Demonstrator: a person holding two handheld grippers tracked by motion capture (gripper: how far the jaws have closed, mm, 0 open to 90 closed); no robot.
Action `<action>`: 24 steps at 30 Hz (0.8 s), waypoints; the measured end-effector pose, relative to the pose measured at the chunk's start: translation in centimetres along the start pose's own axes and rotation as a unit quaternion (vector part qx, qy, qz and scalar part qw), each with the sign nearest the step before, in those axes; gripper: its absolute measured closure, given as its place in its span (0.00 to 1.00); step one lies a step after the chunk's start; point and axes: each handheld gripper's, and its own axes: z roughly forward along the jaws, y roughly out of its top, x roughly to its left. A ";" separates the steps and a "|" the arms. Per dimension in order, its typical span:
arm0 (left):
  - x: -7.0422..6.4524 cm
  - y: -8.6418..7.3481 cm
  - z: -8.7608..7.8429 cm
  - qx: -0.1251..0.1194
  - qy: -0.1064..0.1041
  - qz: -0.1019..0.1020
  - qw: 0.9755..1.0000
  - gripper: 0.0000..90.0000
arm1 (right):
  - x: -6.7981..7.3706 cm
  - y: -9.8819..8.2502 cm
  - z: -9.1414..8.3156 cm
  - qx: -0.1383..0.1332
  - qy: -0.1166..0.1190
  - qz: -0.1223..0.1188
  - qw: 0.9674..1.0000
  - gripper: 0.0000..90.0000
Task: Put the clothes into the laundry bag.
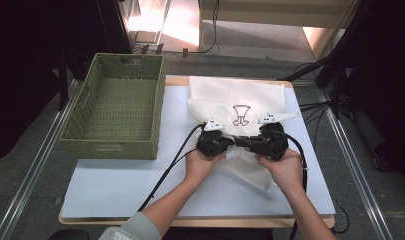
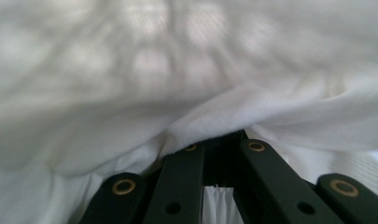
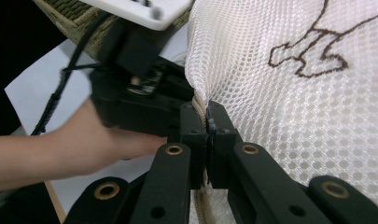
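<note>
A white mesh bag with a brown stitched figure lies on the white-covered table. Both grippers meet at its near edge, jaws pointing toward each other. My left gripper is shut on the bag's white cloth, which drapes over its jaws. Pinched on the bag's zipper edge, my right gripper is shut in the right gripper view, with mesh and the figure beyond. The left gripper's black body and the hand holding it sit just left of that edge.
A green woven basket stands open on the table's left side, its inside bare. Cables trail from both grippers toward the near table edge. Metal rails run along both sides of the table.
</note>
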 end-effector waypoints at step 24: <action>2.9 -1.2 -9.1 0.039 0.070 0.036 0.996 1.00 | 0.2 0.2 0.4 0.007 -0.005 0.000 1.000 0.99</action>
